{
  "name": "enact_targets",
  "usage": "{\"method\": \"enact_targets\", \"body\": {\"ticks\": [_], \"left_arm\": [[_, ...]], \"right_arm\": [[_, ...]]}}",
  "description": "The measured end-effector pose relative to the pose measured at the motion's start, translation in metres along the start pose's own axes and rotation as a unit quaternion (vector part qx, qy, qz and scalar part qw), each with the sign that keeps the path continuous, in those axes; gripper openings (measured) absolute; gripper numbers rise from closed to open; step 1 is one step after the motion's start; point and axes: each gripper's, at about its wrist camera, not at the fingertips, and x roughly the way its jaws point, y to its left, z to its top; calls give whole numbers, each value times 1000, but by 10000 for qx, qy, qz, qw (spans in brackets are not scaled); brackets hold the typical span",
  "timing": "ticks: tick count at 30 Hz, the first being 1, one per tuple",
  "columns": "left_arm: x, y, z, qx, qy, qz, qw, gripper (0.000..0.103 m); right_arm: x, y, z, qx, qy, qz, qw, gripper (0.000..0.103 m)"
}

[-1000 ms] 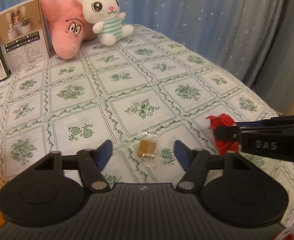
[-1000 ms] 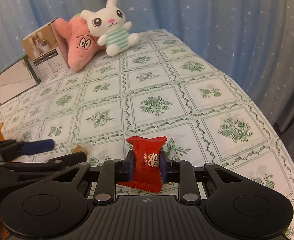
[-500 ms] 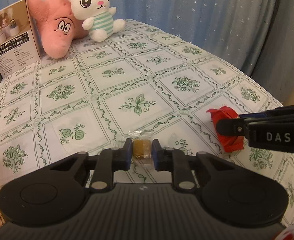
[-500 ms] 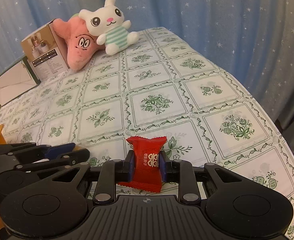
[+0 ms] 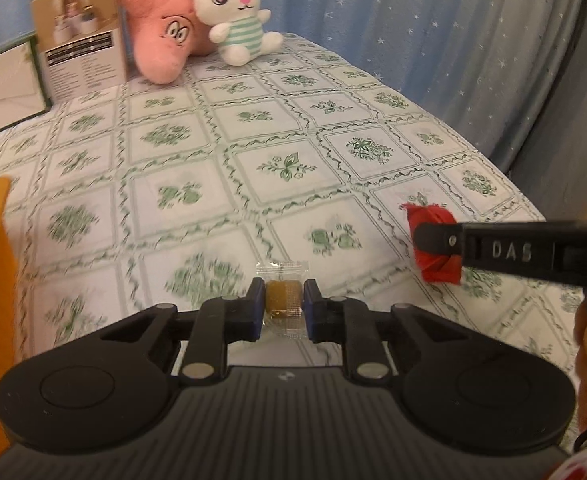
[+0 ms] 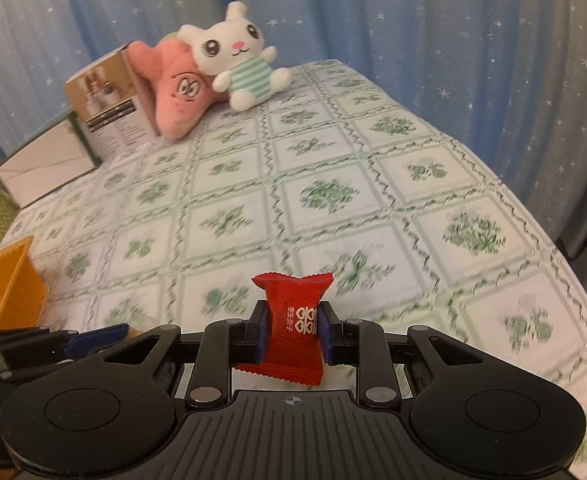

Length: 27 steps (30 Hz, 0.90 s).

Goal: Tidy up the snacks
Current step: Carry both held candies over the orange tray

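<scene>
Two snacks are riding in your grippers at once: your left gripper (image 5: 280, 307) is clamping a small brown candy in a clear wrapper (image 5: 282, 300), and your right gripper (image 6: 292, 332) is pinching a red wrapped candy (image 6: 293, 322) at its middle, its crimped ends sticking out above and below the pads. Both pieces are hanging clear of the green-patterned surface (image 6: 333, 184), so you are past picking up and nothing is sorted yet as far as these views show. You are working near an orange bin (image 6: 3, 284) at the left edge; it is probably where the snacks are going, though its inside is out of sight, so you cannot say what it is already holding. No other loose snacks are showing on the cloth. Still to do: carrying both over, lowering them in, and letting go.
</scene>
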Motion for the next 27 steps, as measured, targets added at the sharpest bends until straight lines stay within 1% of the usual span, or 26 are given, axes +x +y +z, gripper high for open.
{"method": "enact_targets", "body": {"ticks": [6,11,20,27], "left_arm": [[-40,8,-16,-269,-114,58,9996,18],[-71,10,-30,-409,-149,113,9990,18],[-121,8,-51,-536,-280,211,9979,18],[-149,4,-60,-613,-385,203,9972,18]], "right_arm": [[-28,8,-27,117,44,109,9999,26],[-54,20,-44,38,37,177,9998,26],[-97,48,-62,-310,8,130,9994,26],[-123,61,-69,-578,-80,84,9983,26]]}}
